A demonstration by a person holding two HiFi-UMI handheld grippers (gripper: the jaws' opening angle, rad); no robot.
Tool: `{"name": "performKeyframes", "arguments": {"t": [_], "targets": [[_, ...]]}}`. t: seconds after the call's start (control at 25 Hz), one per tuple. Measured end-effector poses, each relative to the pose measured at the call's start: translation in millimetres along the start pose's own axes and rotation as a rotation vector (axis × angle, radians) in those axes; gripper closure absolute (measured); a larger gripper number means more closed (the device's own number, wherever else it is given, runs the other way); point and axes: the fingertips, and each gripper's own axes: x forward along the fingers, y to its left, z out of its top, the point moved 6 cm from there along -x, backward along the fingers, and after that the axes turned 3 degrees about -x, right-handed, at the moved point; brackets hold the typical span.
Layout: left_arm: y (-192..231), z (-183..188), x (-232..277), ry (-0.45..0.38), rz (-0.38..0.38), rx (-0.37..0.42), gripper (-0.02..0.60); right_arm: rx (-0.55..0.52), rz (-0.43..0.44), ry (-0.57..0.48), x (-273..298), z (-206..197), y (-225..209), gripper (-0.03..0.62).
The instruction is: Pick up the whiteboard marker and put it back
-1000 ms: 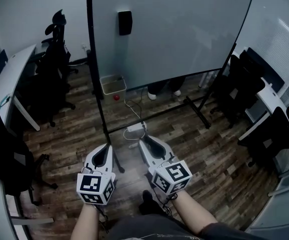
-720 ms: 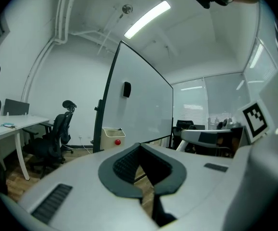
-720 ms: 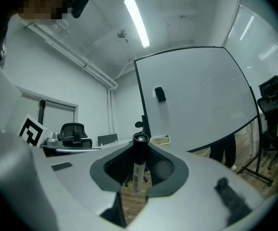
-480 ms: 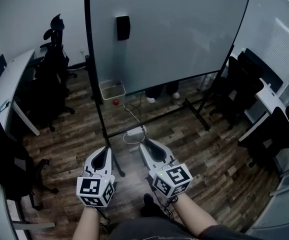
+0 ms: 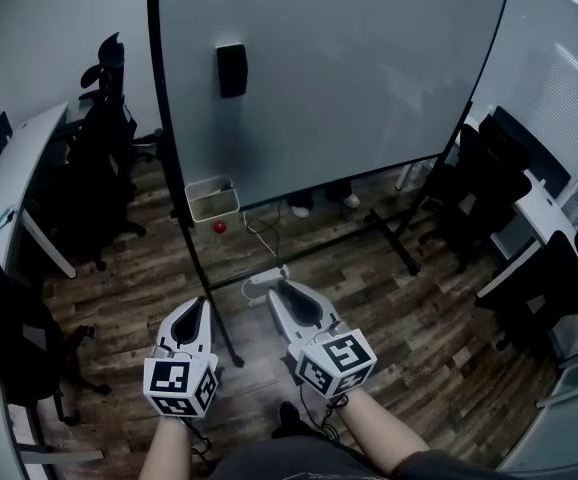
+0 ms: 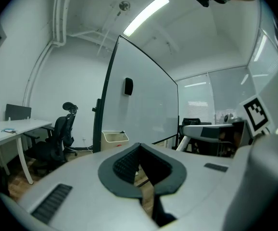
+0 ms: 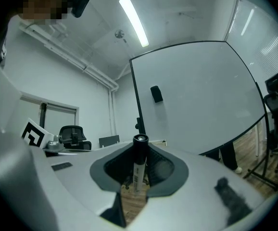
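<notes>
My right gripper [image 7: 140, 143] is shut on the whiteboard marker [image 7: 138, 165], a white barrel with a black cap that stands upright between the pads. In the head view the right gripper [image 5: 275, 287] points at the foot of the whiteboard [image 5: 339, 68], well short of it. A black eraser [image 5: 231, 69] hangs on the board's upper left. My left gripper [image 5: 197, 302] is level beside the right one. In its own view the left gripper [image 6: 139, 146] has its fingertips together with nothing between them.
The board's black stand [image 5: 194, 258] and floor bar [image 5: 319, 250] lie ahead. A waste bin [image 5: 212, 198] and a red ball [image 5: 219, 226] sit at its base. Office chairs [image 5: 99, 168] and a desk [image 5: 14, 183] fill the left; more chairs [image 5: 494, 173] the right.
The person has stepped toward the whiteboard, which looms larger. Both grippers have shifted a little down and left in the head view. The marker stays in the right gripper.
</notes>
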Motion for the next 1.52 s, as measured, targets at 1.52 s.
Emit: {"name": "performKeyframes", "arguments": {"t": [1.52], "targets": [[103.8, 48.8, 161.2, -0.044, 0.102, 0.004, 0.568, -0.007, 0.09, -0.071, 197.7, 40.7, -90.3, 0.508]]}}
